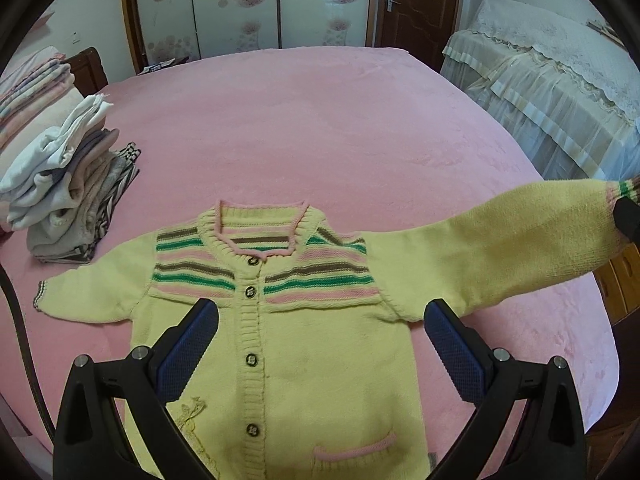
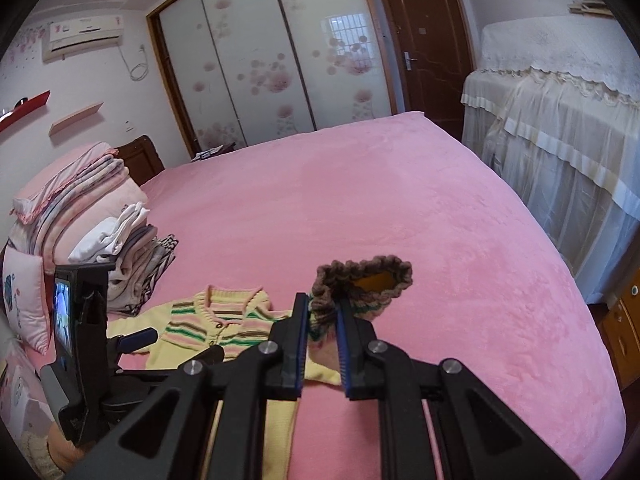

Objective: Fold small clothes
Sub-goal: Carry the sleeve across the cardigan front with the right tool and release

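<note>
left wrist view: your left claw (image 1: 320, 320) stands wide apart with nothing between its blue pads (image 1: 188, 352), poised over the chest of the yellow cardigan (image 1: 320, 360). the cardigan lies face up and buttoned on the pink bed (image 1: 320, 120), collar ahead of the claw, hem running under it. ahead and to the left of this claw its short sleeve (image 1: 80, 296) rests flat on the bed. to the right, the other sleeve (image 1: 500, 240) is lifted off the bed and stretched outward to its striped cuff (image 1: 618, 192), where only a dark edge of your right claw (image 1: 628, 220) enters the picture; this view does not show how that claw is set. farther ahead on the left sits a stack of folded clothes (image 1: 68, 184).

right wrist view: this view supplies what the other lacks. your right claw (image 2: 323, 312) is closed almost fully, its pads (image 2: 303, 340) pinching the striped cuff (image 2: 360, 280), whose brown rim stands open just beyond the fingertips. the sleeve hangs back below the claw. to the left of this claw lie the cardigan's collar and striped yoke (image 2: 216, 316) on the bed (image 2: 400, 200), with your left claw (image 2: 136, 340) over them, seen from the side. the folded stack (image 2: 132, 248) sits beyond it, beside folded bedding (image 2: 80, 184) that the left wrist view shows only at its edge.
</note>
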`<state>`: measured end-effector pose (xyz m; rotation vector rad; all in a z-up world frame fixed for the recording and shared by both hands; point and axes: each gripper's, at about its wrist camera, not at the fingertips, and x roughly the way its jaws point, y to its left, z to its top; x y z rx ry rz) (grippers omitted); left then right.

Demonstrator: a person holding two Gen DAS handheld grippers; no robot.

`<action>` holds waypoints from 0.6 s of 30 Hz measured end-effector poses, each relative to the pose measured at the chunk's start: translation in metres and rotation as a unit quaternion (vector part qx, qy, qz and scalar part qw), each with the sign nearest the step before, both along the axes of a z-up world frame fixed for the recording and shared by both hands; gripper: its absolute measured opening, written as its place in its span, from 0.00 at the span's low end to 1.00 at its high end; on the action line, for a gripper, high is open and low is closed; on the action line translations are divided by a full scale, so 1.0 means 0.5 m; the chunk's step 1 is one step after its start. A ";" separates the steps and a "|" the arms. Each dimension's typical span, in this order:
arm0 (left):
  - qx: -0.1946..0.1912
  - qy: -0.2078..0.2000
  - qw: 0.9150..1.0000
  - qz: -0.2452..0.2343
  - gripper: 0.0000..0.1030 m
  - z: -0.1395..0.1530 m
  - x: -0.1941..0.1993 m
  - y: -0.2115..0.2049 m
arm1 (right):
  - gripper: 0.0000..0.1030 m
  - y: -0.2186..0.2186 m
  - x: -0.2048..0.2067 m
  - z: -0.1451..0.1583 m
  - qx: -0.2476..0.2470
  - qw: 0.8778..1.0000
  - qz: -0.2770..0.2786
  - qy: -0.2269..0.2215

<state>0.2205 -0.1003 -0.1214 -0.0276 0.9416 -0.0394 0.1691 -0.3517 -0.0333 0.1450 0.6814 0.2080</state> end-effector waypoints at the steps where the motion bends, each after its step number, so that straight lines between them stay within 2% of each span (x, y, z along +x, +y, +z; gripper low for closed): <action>1: -0.004 0.002 1.000 0.000 0.99 0.000 -0.003 0.004 | 0.12 0.010 -0.004 0.002 -0.001 1.000 0.000 -0.001; 4: -0.017 0.002 1.000 -0.001 0.99 0.004 -0.011 0.019 | 0.12 0.023 -0.007 0.006 0.002 1.000 0.007 0.003; 11: -0.008 -0.013 1.000 0.020 0.99 0.029 -0.038 0.086 | 0.12 0.084 0.002 -0.020 0.032 0.997 0.056 0.031; 18: 0.004 0.014 0.997 0.072 0.99 -0.023 -0.059 0.225 | 0.06 0.225 0.028 -0.092 0.048 0.988 0.130 0.073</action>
